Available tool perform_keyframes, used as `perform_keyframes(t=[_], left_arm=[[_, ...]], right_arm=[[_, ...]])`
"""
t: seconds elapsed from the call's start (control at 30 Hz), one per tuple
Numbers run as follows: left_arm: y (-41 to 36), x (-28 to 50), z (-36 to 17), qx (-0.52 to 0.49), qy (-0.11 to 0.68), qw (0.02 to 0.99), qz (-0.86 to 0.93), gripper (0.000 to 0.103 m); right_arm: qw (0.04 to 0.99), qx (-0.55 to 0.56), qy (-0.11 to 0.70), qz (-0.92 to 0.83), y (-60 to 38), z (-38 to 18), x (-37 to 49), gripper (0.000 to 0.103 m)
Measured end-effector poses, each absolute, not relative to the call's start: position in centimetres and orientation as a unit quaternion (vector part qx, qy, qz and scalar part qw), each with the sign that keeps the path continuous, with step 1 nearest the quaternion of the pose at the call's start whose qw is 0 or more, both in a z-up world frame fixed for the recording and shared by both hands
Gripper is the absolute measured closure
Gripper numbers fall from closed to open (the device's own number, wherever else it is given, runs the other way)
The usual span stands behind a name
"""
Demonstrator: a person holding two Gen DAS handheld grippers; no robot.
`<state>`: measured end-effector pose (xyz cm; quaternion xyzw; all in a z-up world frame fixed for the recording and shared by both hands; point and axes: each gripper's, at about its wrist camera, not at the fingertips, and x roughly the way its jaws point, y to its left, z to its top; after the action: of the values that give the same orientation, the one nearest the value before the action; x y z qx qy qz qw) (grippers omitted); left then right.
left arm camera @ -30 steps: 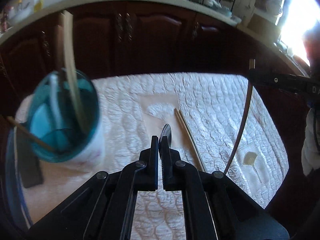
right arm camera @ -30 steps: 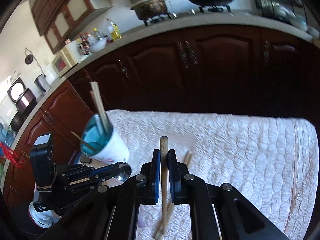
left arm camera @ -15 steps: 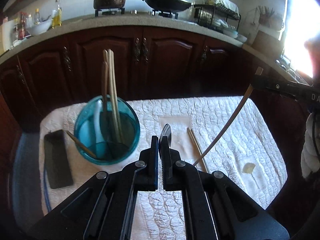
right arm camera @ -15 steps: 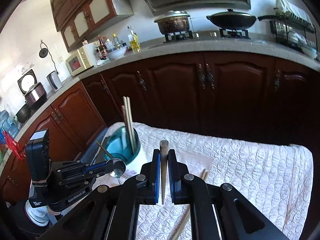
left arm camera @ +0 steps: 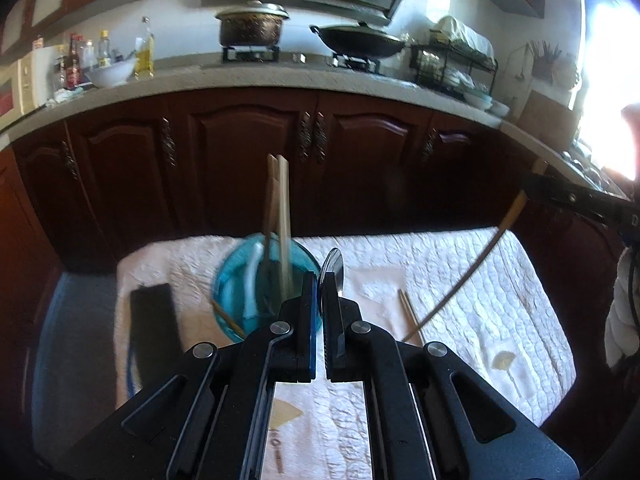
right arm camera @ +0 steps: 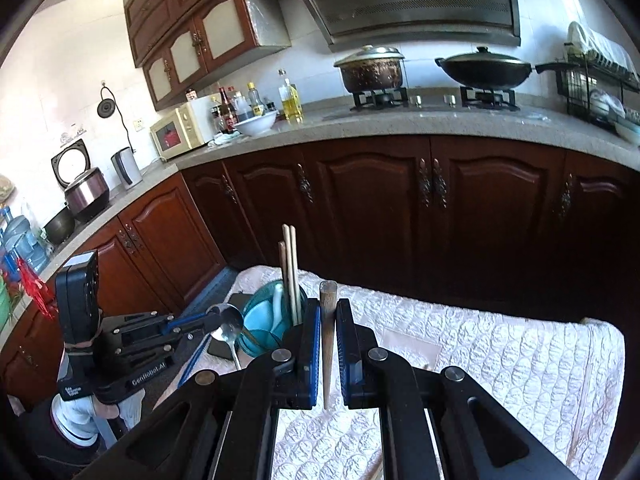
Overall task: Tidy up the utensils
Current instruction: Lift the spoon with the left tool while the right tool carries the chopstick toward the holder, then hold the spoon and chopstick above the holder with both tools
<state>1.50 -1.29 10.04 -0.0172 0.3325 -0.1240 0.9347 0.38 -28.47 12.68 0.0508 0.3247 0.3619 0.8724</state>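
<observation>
Starting at the left edge of the counter: shows a flat black thing lying on the white bumpy cloth. Just to its right, shows a blue cup standing upright on the cloth, toward the back edge. Holds two pale chopsticks sticking up tall, a white spoon and one thin stick leaning out to the left.

Next, in the middle: grips a shiny metal spoon in the left fingers, closed tight on it. Keeps the round end of the spoon up, above the fingers, in the air just right of the cup. From the right wrist view, shows the same left fingers with the metal spoon close beside the blue cup, not in it.

Further right: shows a pair of thin chopsticks lying flat on the cloth, near the middle of the counter.

Over the right side of the counter: pinches a long brown chopstick in the right fingers, closed on it, thick end up. From the left wrist view, shows the right fingers high up near the right edge, with the brown chopstick slanting down to the left. Cannot tell if its thin end touches the cloth beside the lying pair.
</observation>
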Motion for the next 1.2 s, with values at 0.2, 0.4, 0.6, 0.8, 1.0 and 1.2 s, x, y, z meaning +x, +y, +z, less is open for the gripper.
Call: perform_keyframes(t=[0.2, 0.4, 0.6, 0.8, 1.0, 1.2], left_arm=[[1.5, 2.4, 12.3, -0.025, 0.308, 0.947, -0.083, 0.102], [3.2, 3.3, 13.5, -0.026, 0.292, 0.955, -0.054, 0.102], [4.0, 4.0, 13.6, -0.027, 0.286, 0.957, -0.041, 0.102], [4.0, 4.4, 13.3, -0.026, 0.288, 0.957, -0.035, 0.102], [4.3, 5.1, 13.3, -0.023, 0.284, 0.958, -0.023, 0.102], [4.6, 6.1, 13.3, -0.010, 0.272, 0.962, 0.001, 0.102]], right_arm=[[0.875, 0.051, 0.305, 0.372, -27.5, 14.7, 0.1, 0.096], [0.876, 0.054, 0.289, 0.383, -26.6, 16.3, 0.3, 0.096], [0.875, 0.054, 0.280, 0.391, -25.9, 17.0, 0.5, 0.096], [0.874, 0.056, 0.281, 0.392, -25.2, 17.0, 0.9, 0.096], [0.875, 0.062, 0.282, 0.389, -24.8, 17.0, 1.5, 0.096], [0.874, 0.069, 0.285, 0.388, -24.0, 16.8, 2.1, 0.096]])
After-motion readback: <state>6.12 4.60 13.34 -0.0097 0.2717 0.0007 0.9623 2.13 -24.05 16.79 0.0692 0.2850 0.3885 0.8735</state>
